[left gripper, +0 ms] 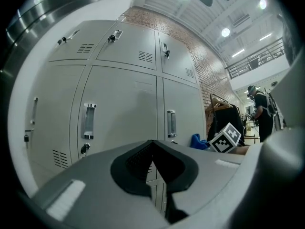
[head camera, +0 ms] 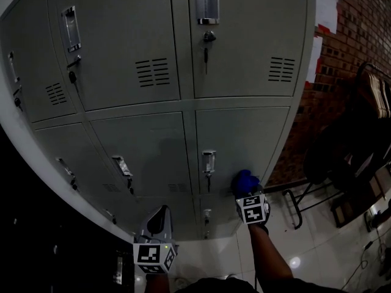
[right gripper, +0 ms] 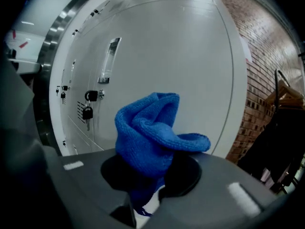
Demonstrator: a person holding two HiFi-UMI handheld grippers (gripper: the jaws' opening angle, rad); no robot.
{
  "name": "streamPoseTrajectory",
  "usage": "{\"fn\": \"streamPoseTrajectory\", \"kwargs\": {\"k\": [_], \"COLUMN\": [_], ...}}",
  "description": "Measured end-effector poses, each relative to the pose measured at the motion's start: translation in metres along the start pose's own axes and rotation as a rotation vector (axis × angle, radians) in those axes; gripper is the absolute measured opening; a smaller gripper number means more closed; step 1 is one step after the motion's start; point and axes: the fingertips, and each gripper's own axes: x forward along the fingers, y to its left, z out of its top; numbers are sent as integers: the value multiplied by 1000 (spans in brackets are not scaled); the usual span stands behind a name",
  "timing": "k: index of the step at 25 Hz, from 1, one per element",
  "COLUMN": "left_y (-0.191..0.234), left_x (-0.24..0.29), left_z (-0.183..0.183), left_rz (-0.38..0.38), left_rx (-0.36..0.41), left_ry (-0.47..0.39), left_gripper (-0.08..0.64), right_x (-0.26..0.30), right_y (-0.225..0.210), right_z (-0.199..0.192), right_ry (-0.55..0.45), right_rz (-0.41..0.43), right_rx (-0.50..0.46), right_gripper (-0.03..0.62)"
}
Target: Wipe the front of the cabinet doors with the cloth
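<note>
Left gripper (head camera: 161, 215) idles, jaws clenched empty; right gripper (head camera: 247, 190), nearer, grasps the cloth (head camera: 244, 179), facing the lower-right cabinet door (head camera: 244, 133).

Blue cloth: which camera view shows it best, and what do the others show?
The right gripper view: the blue cloth fills the centre, bunched and clamped in the right gripper. The head view shows only a small blue lump by a cabinet door; the left gripper view, a distant scrap.

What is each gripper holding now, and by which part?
The right gripper is shut on the blue cloth, pinching its bunched lower end; the rest bulges ahead. The left gripper is shut, holding nothing.
</note>
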Motion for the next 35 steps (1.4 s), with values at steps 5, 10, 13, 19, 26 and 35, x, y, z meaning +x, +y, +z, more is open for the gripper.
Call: {"fn": "streamPoseTrajectory", "kwargs": {"k": [5, 10, 13, 19, 26, 35], "left_y": [8, 15, 20, 26, 22, 3], "left_x": [-7, -15, -20, -30, -25, -12], "left_z": [2, -1, -1, 6, 5, 8], "left_rz": [15, 27, 39, 53, 28, -27], "left_rx": [-4, -5, -7, -4, -4, 8], "left_ry": [0, -1, -5, -12, -12, -8], "left_gripper": [18, 18, 18, 18, 18, 17], "right_x": [4, 5, 6, 8, -15, -121], "right_y": [29, 60, 82, 107, 97, 69], "right_z": [11, 30, 46, 57, 63, 106], "right_ry": [-19, -45, -72, -95, -127, -338], "right_rz": [60, 104, 143, 189, 203, 145], "right_rx": [-24, -34, -42, -6, 5, -25], "right_gripper": [94, 94, 94, 92, 92, 92]}}
